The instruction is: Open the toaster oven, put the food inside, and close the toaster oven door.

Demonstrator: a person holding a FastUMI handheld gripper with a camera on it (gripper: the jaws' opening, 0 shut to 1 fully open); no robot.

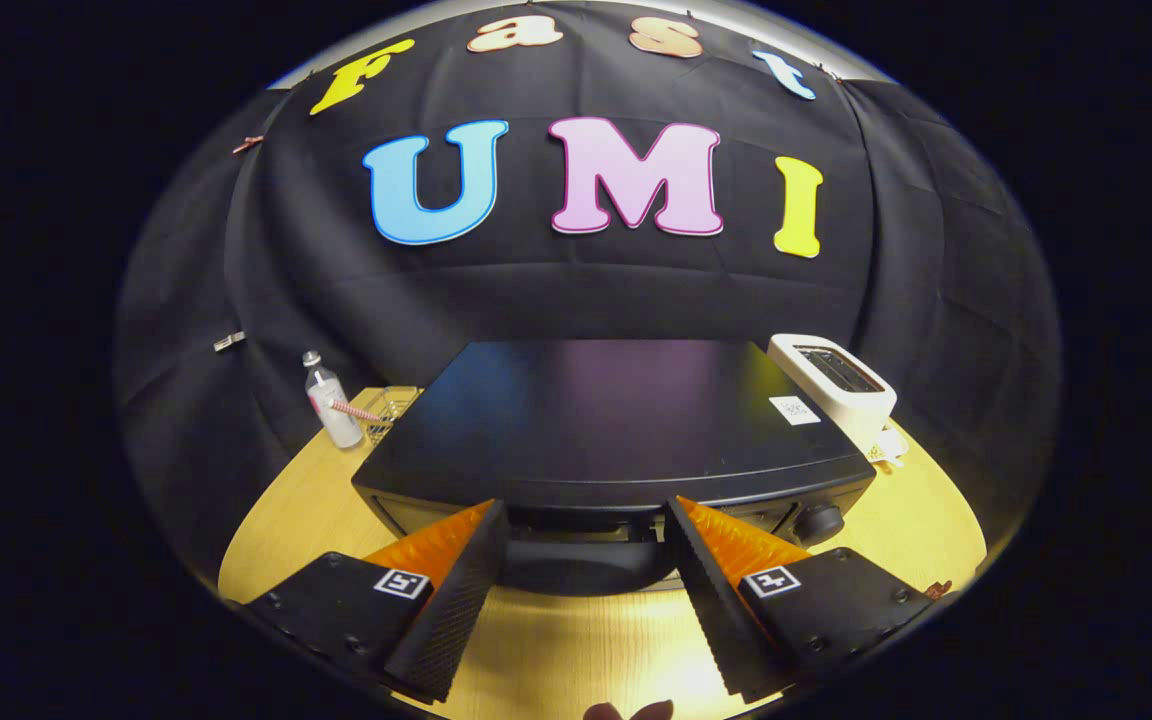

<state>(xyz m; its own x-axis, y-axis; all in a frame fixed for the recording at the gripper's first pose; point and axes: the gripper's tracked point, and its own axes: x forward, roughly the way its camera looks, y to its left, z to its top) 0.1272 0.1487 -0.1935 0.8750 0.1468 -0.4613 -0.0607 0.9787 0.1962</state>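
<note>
Black and glossy, the oven (616, 420) is seen from above and in front, standing on the wooden table (306, 520) just ahead of the gripper (586, 530). The jaws are spread wide and nothing is held: one finger (456, 590) is angled in from 7 o'clock, the other from 5 o'clock, and the tips are set at either end of the dark door handle (581, 548), which lies between them. Contact with the handle cannot be told. The door appears to be shut. A round knob (820, 521) is seen on the oven's front at 3 o'clock of the handle, and a small white sticker (794, 410) is carried on the top panel. At 2 o'clock of the oven a white toaster (836, 385) is placed close beside it; at 10 o'clock a clear bottle (331, 405) is stood upright, with a wire basket (388, 408) just beside it. No food can be made out.
</note>
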